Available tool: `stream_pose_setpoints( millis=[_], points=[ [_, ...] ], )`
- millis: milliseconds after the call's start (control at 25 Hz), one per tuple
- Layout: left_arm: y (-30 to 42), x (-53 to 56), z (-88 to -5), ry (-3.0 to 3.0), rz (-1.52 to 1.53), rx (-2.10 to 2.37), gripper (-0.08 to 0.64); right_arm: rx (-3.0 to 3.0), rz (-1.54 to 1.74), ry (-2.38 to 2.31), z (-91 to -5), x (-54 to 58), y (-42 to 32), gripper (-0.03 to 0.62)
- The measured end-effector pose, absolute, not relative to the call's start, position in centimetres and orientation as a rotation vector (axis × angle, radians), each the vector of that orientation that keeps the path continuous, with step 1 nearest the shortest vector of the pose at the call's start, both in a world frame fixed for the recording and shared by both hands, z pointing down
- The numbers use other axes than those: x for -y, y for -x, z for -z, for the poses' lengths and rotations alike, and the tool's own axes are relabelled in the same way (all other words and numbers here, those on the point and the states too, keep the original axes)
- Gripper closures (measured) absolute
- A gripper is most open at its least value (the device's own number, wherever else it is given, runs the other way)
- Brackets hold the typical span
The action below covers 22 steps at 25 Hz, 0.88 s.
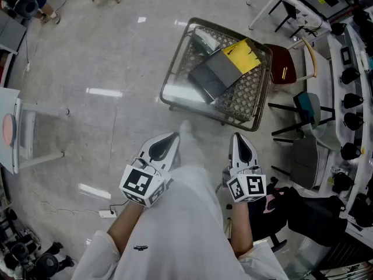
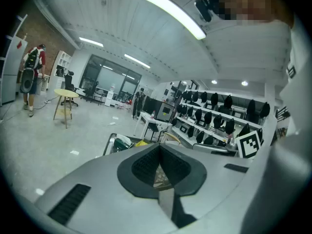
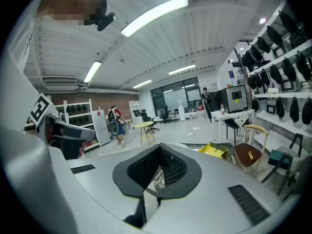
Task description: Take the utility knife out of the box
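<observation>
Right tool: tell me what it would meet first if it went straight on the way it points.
The right tool would probably meet the near rim of the wire basket first. Nothing shows between them, though depth is unclear.

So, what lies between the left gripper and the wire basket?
Only bare floor, by the head view, separates the left gripper from the wire basket.

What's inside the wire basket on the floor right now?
A dark grey box lies in the wire basket, with a yellow item at its far edge and a white-green packet in the far corner. No utility knife shows; whatever is in or beneath the box is covered.
</observation>
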State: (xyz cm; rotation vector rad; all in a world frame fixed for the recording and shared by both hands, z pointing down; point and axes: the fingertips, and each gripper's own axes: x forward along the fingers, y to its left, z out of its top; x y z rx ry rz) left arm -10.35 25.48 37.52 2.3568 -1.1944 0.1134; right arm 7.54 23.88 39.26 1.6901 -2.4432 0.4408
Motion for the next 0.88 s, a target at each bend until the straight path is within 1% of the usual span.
stream_pose_setpoints(
  millis=[240, 440, 640, 880],
  points=[
    [11.0, -28.8, -36.5, -2.369, -0.088, 1.236, 0.557, 2.464, -0.319, -1.659, -37.0, -27.6, -6.5, 0.594],
    [9.4, -30.6, -35.5, -2.38, -0.068, 1.247, 0.557, 2.499, -0.266, -1.623, -35.8, -29.1, -6.9, 0.594],
    [6.4, -30.7, -35.3, -2.407, -0.074, 1.255, 0.557, 2.525, -0.229, -1.646, -35.1, -29.1, -9.3, 0.594],
    [3.2, -30.4, -34.8, -2.393, -0.085, 1.297, 0.557, 2.607, -0.276, -1.619, -34.1, -29.0, -12.6, 0.592]
  ],
)
